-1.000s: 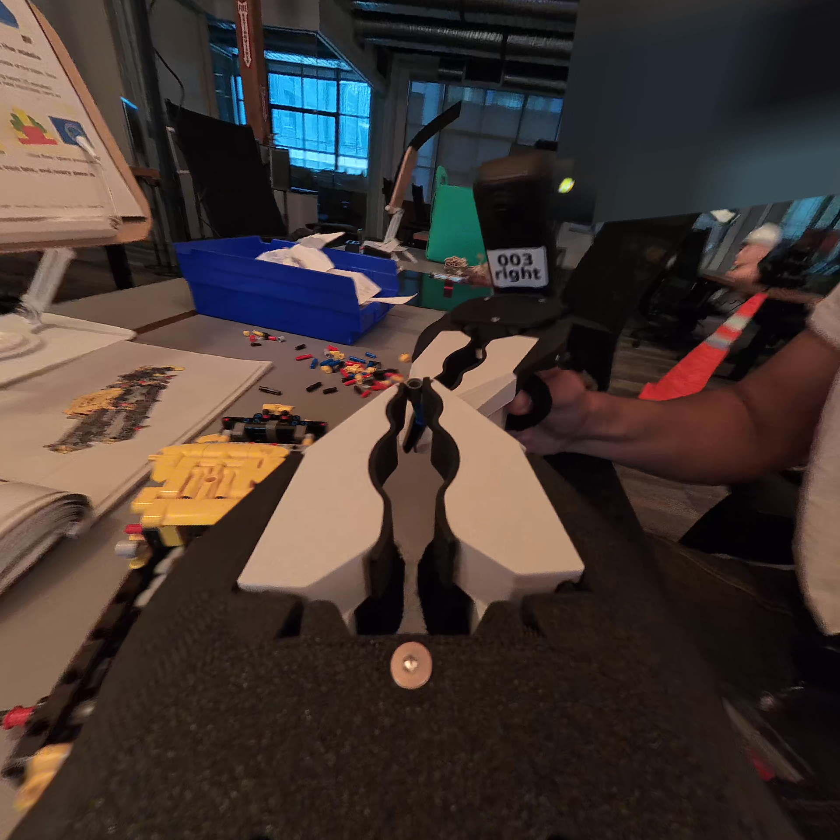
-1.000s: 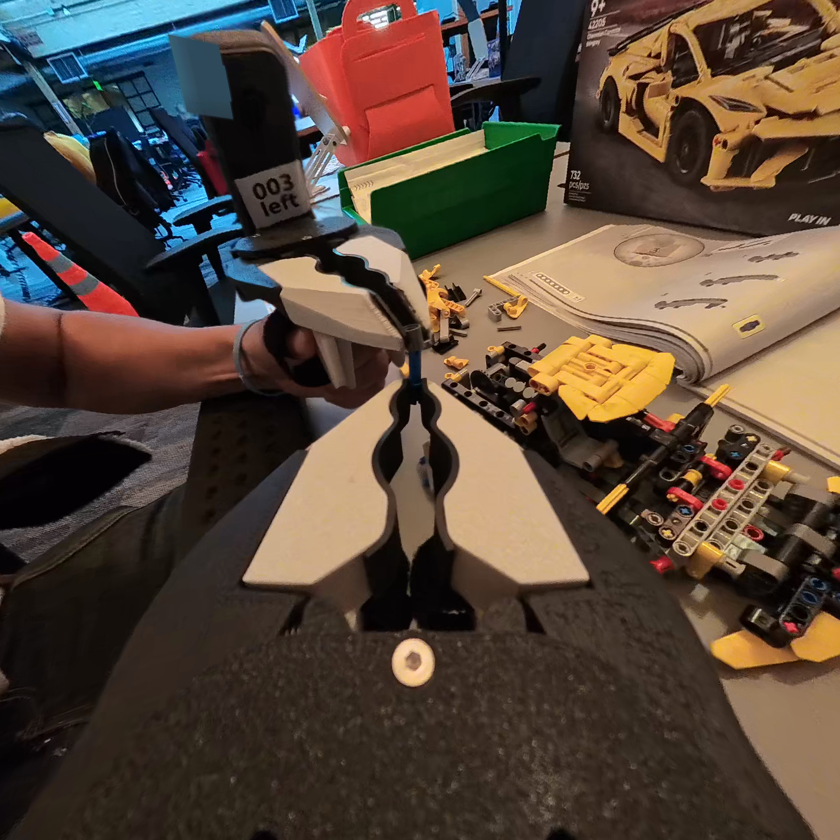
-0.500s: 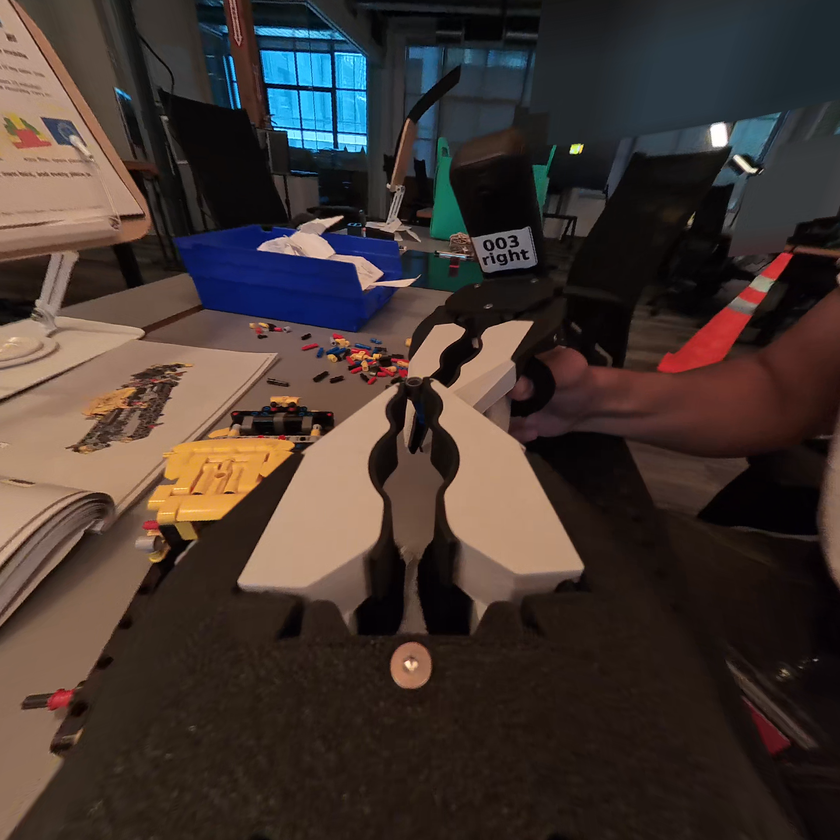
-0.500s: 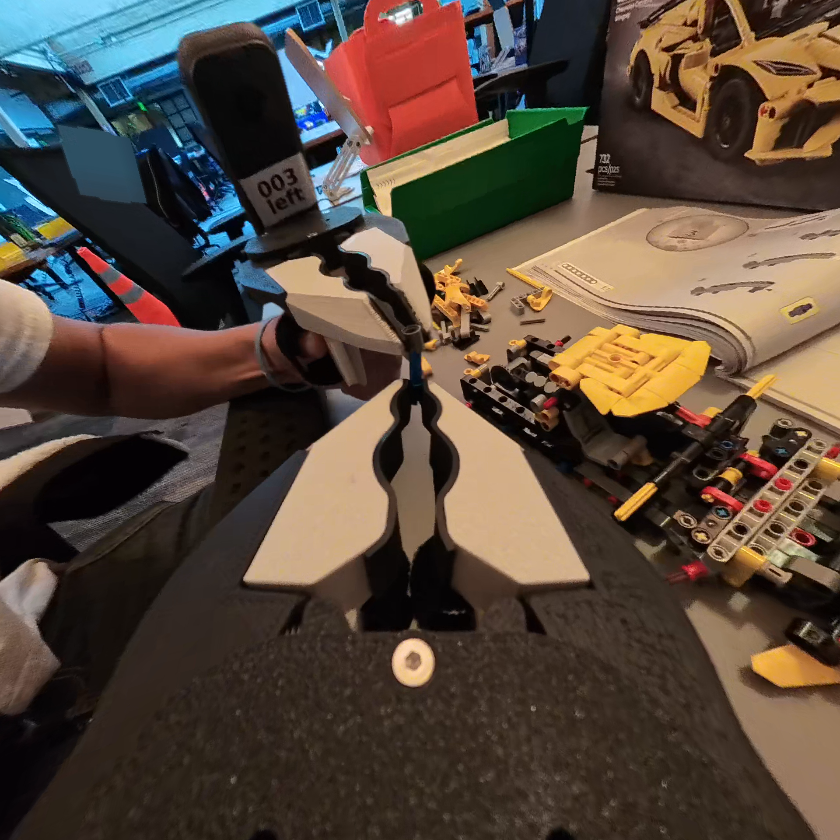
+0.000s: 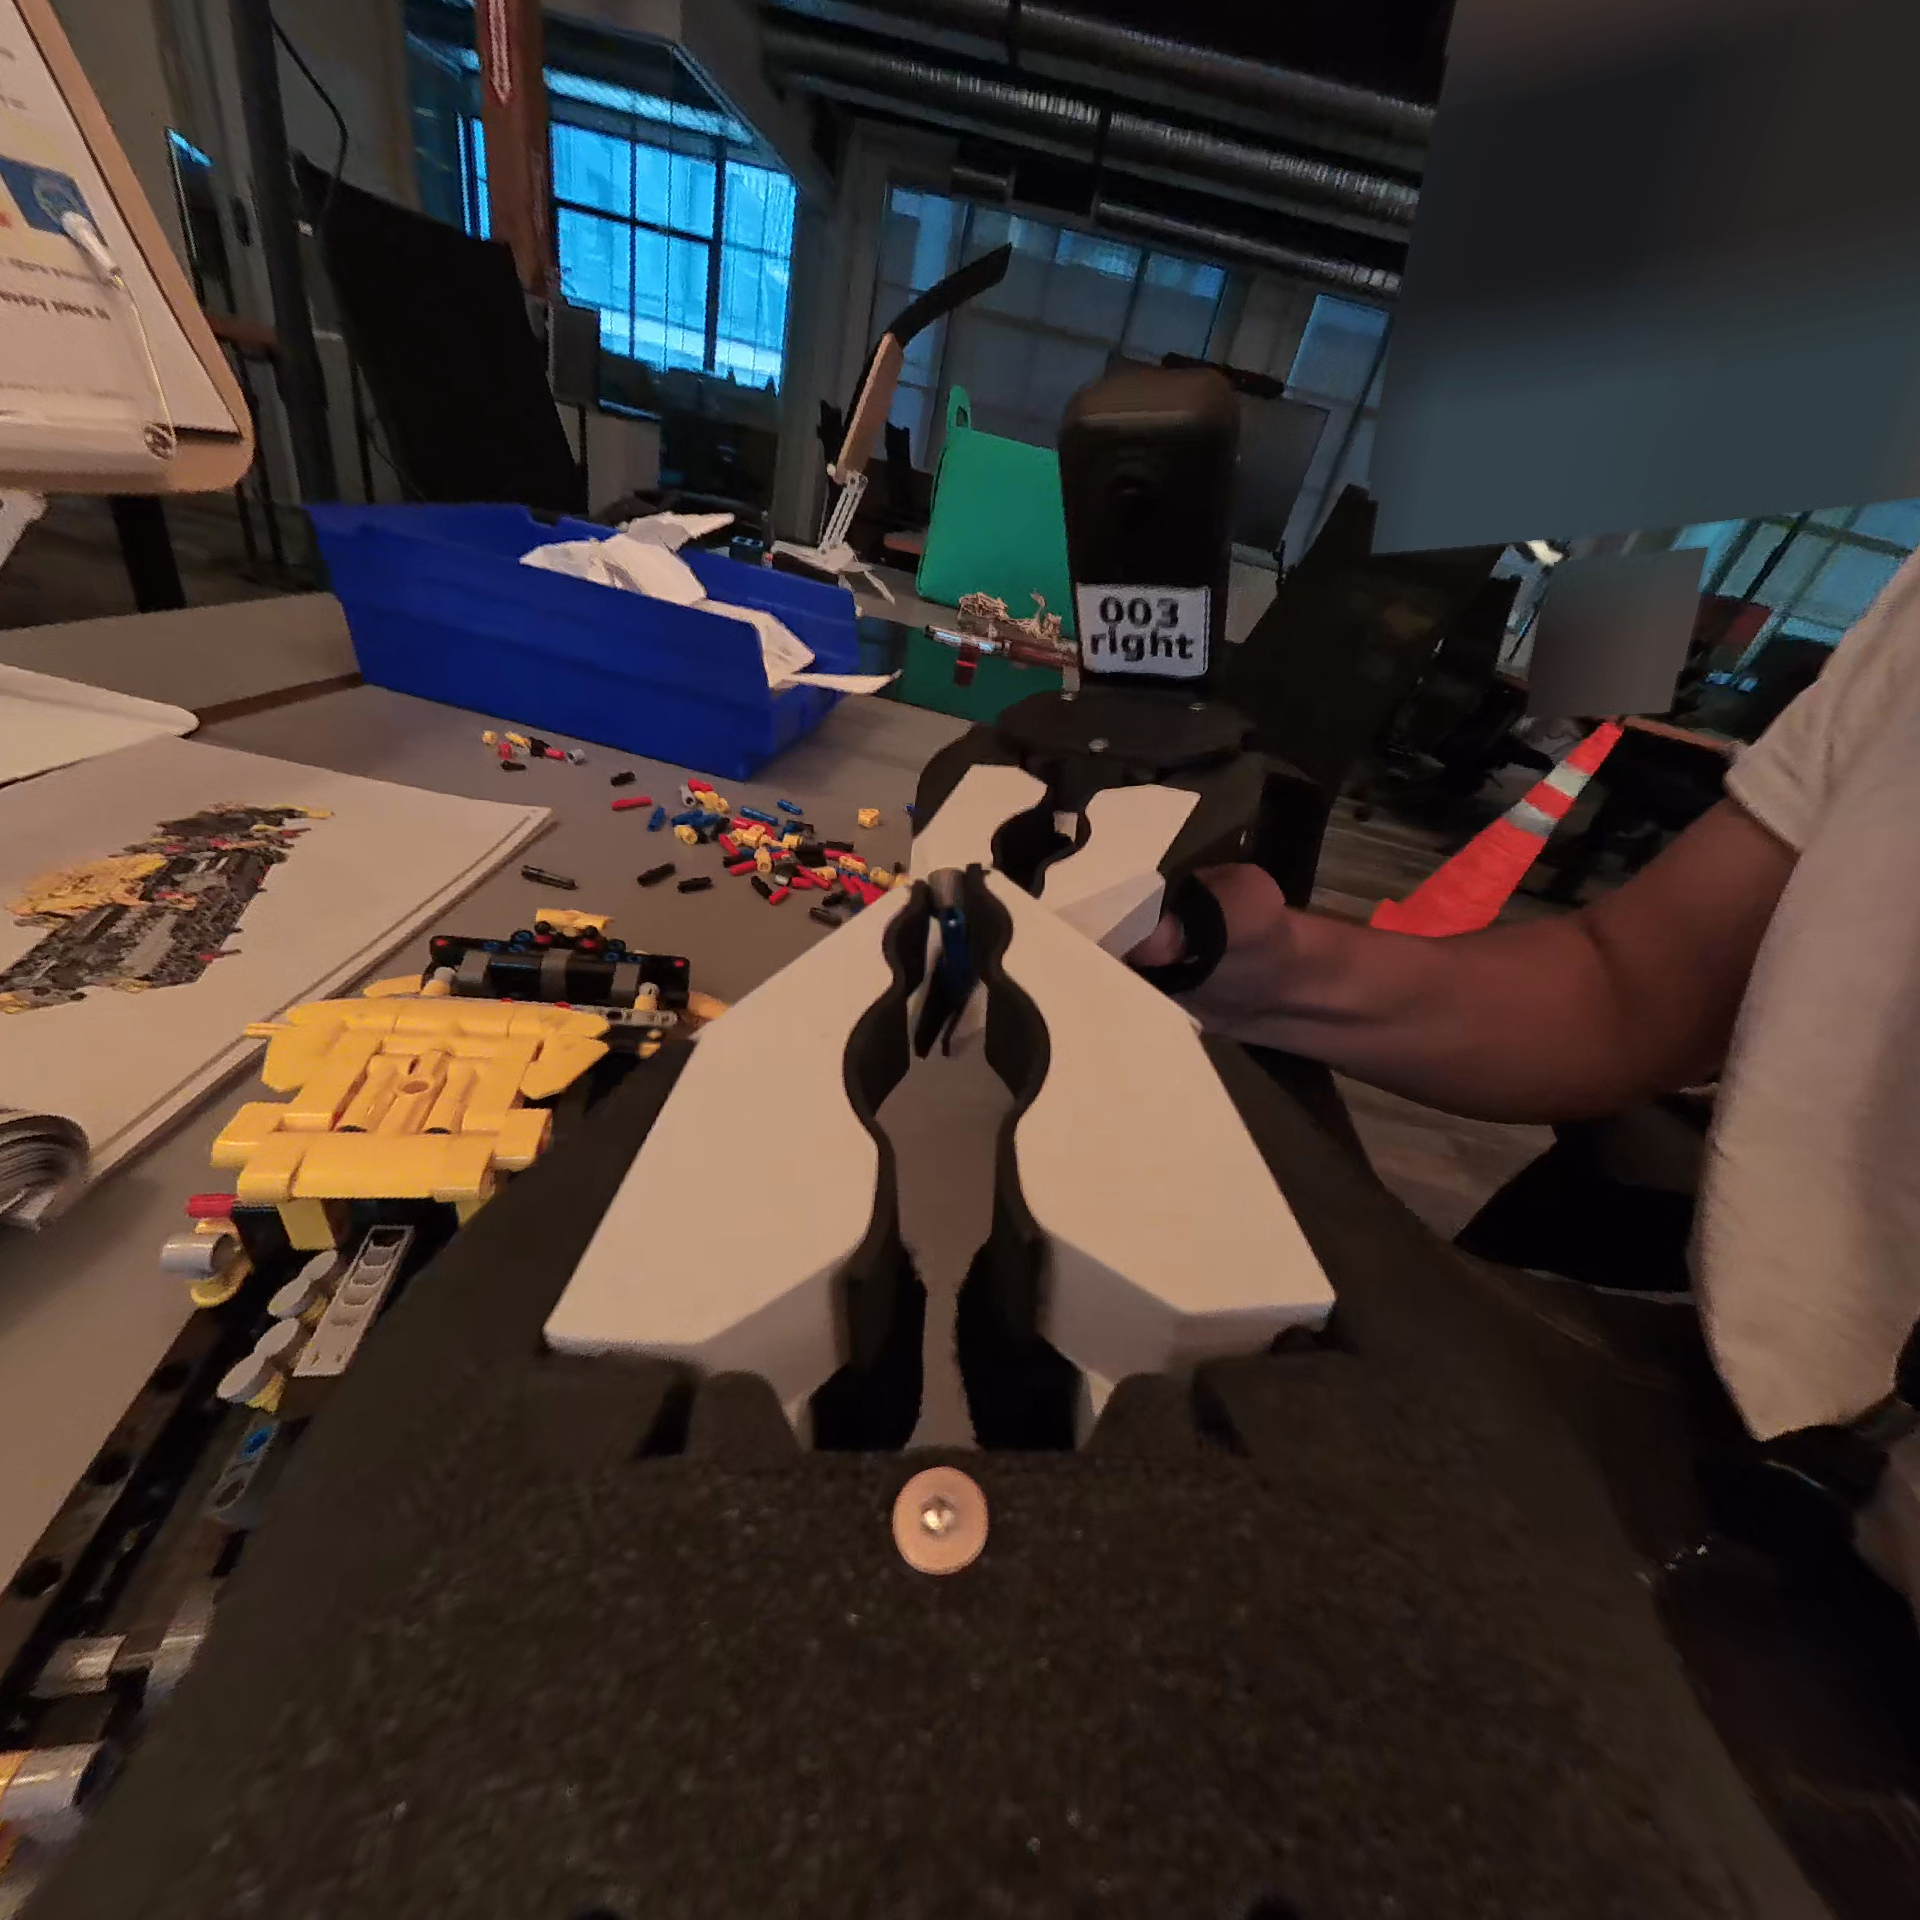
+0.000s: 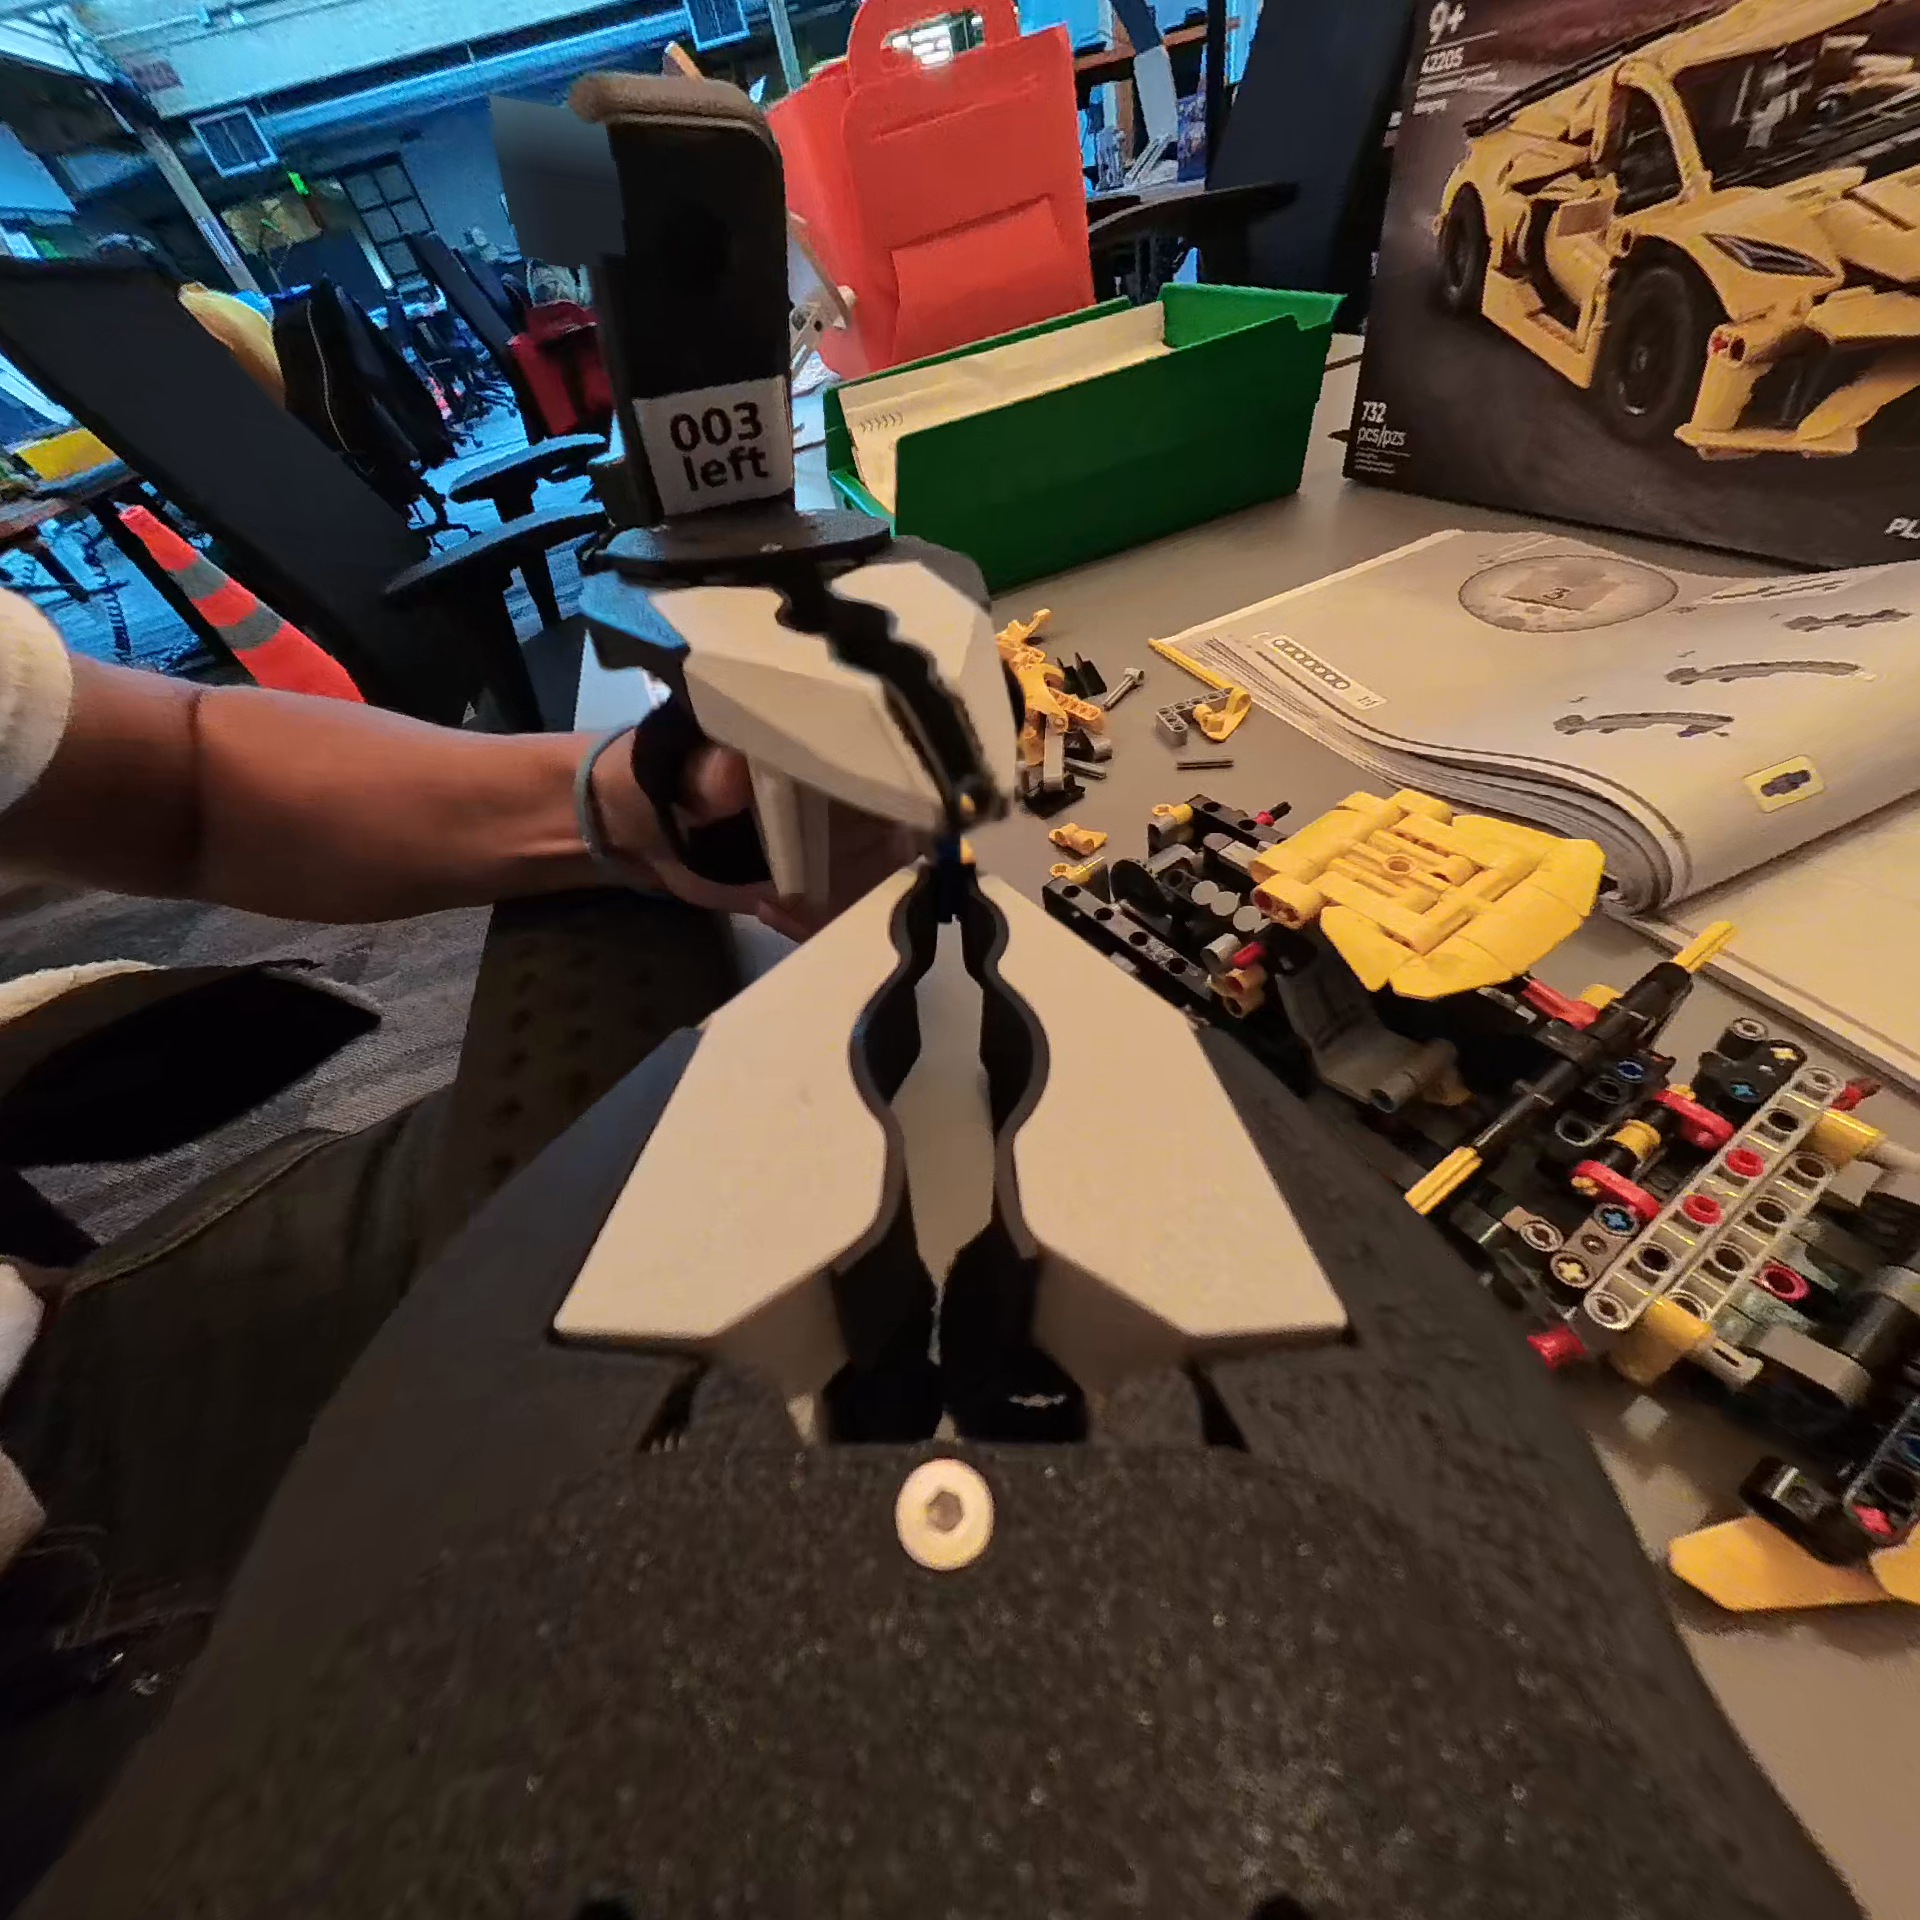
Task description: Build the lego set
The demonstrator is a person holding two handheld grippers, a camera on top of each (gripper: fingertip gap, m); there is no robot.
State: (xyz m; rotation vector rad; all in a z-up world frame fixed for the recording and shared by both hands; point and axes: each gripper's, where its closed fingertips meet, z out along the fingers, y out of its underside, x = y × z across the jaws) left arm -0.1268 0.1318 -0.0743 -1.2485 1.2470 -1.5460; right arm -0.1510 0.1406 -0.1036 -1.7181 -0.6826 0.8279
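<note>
Above the table's near edge, my left gripper [image 5: 948, 896] and right gripper [image 6: 948, 883] meet tip-to-tip, both clamped on a tiny blue pin [image 5: 948, 961], light, stiff, slippery, best pinched mid-shaft.

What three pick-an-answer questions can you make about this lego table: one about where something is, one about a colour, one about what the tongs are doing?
1. Where is the blue bin?
A on the floor
B just behind the loose small pieces
C on the booklet

2. What colour is the big panel on the car build?
A yellow
B green
C white

3. What are the left tongs doing?
A gaping open
B lying flat
C shut on a blue piece

Answers: B, the bin stands past the scattered bits; A, the panel is plainly yellow; C, the tips pinch the piece.
</note>
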